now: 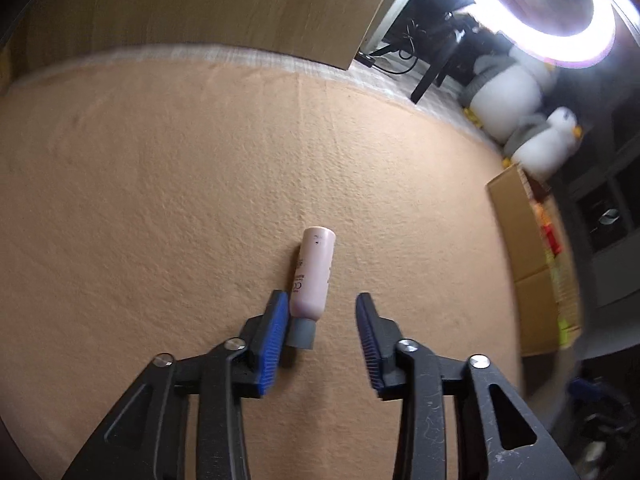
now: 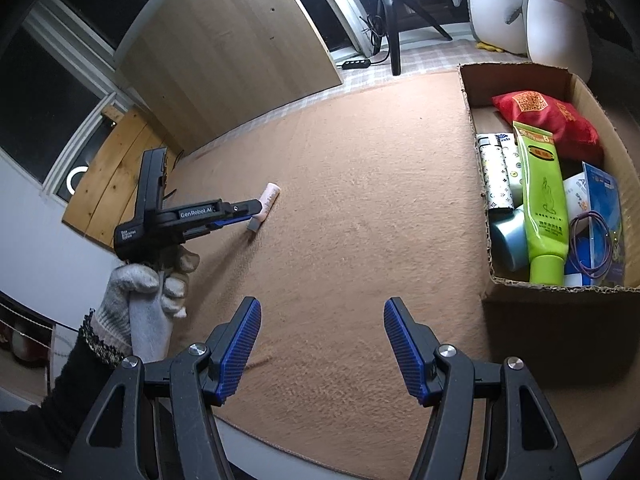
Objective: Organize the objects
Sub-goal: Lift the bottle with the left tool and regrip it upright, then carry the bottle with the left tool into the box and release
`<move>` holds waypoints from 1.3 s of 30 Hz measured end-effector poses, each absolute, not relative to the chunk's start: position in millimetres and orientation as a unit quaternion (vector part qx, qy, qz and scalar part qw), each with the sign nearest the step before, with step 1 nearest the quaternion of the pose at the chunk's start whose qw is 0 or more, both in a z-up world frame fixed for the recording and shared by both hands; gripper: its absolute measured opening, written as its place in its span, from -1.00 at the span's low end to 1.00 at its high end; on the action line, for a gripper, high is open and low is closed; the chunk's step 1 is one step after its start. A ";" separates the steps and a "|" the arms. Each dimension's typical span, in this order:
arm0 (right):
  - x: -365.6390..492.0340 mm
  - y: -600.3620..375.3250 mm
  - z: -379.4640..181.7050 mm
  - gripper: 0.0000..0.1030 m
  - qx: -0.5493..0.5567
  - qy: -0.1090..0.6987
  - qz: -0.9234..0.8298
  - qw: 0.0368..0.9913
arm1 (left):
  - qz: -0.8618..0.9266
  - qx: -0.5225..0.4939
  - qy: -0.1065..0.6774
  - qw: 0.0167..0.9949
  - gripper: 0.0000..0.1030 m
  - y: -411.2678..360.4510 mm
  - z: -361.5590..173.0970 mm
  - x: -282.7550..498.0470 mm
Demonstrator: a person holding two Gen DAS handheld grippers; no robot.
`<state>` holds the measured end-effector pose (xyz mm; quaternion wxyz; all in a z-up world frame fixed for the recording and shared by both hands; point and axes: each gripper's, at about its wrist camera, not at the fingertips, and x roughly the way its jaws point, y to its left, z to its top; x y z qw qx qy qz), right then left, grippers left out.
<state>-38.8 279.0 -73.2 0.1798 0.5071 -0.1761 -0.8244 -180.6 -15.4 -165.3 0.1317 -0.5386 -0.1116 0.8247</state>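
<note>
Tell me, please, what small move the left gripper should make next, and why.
Probably shift the left gripper a little toward its left finger, then close. The pink bottle lies on the mat, touching only that finger, with a clear gap to the other finger, so it is off-centre and not held. The box already holds other items, and this bottle is still outside it.

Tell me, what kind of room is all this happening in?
Probably a room in someone's home, used for recording. A tan blanket covers the work surface, plush penguins sit at the back, a ring light glows nearby, and a cardboard box holds household toiletries.
</note>
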 end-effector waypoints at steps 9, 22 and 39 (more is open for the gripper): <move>-31.9 277.2 -65.2 0.17 0.495 -0.148 -0.841 0.161 | 0.841 -0.532 -0.019 0.095 -0.22 8.3 -165.8 -188.7; -21.9 277.5 -55.0 0.24 0.479 -0.098 -0.864 0.118 | 0.843 -0.531 -0.012 0.085 -0.58 17.8 -170.1 -189.5; -18.4 326.5 -49.6 0.26 0.465 -0.116 -0.876 0.062 | 0.855 -0.464 0.025 0.229 -0.58 149.7 -90.5 -125.5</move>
